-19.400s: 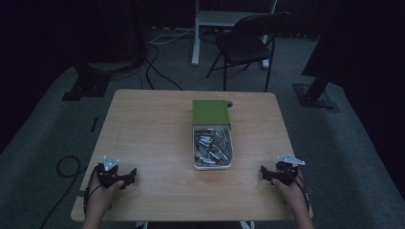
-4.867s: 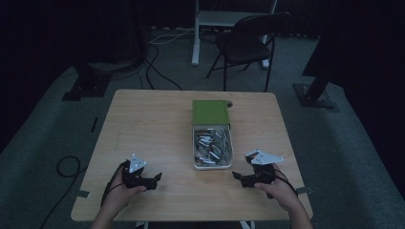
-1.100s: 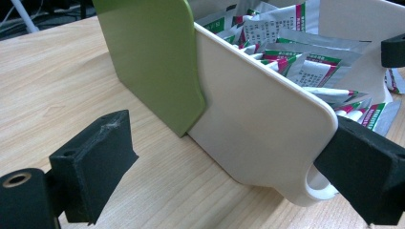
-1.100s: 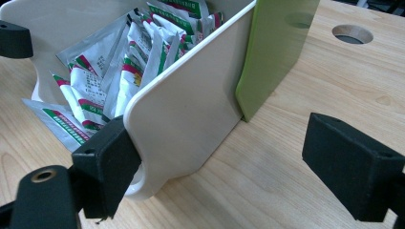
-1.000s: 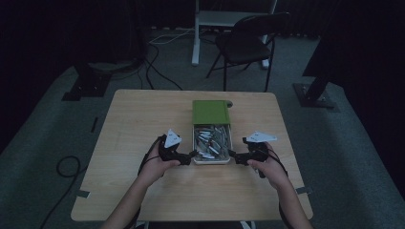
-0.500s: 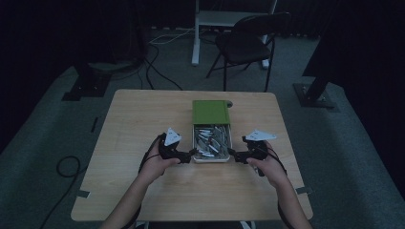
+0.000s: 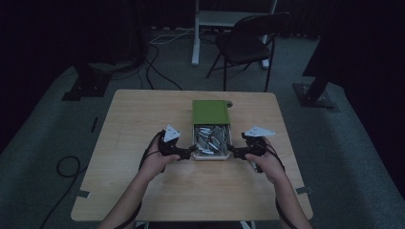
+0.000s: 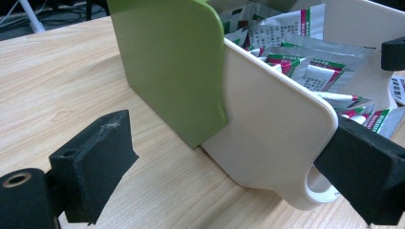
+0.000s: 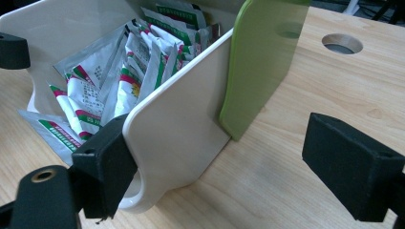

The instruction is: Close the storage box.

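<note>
Box [image 7: 210,143], white with green lid, holds foil sachets [image 8: 305,67].

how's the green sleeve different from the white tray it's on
The green sleeve is opaque green and covers the far end; the white tray sticks out at the near end, open-topped. The tray shows foil sachets inside and a loop handle at its end; the sleeve is plain. Both have rounded corners.

Folding chair [image 7: 248,45] beyond table [image 7: 143,119]; floor cables [image 7: 157,71].
</note>
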